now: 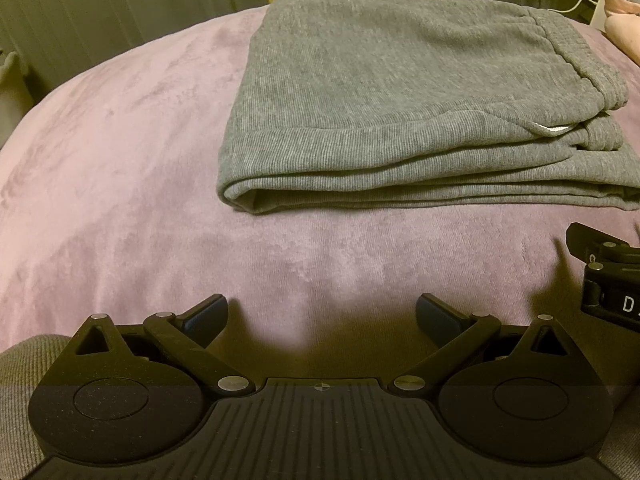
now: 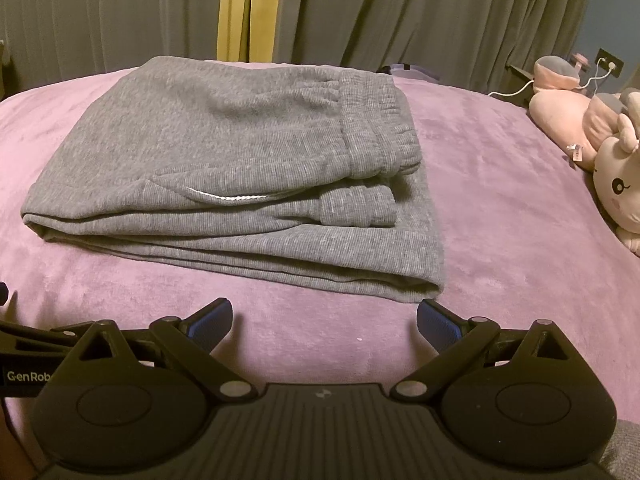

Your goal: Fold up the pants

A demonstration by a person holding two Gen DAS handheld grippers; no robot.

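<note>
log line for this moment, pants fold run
pants: folded stack on purple blanket | left gripper: open, empty | right gripper: open, empty, near stack

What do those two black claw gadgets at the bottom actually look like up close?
Both are matte black plastic. The left gripper and right gripper each have a ribbed centre plate, two round discs, angled link bars with silver pins, and blue-padded fingertips. White lettering reading "GenRob", cut off by the frame, marks the left one's side.
</note>
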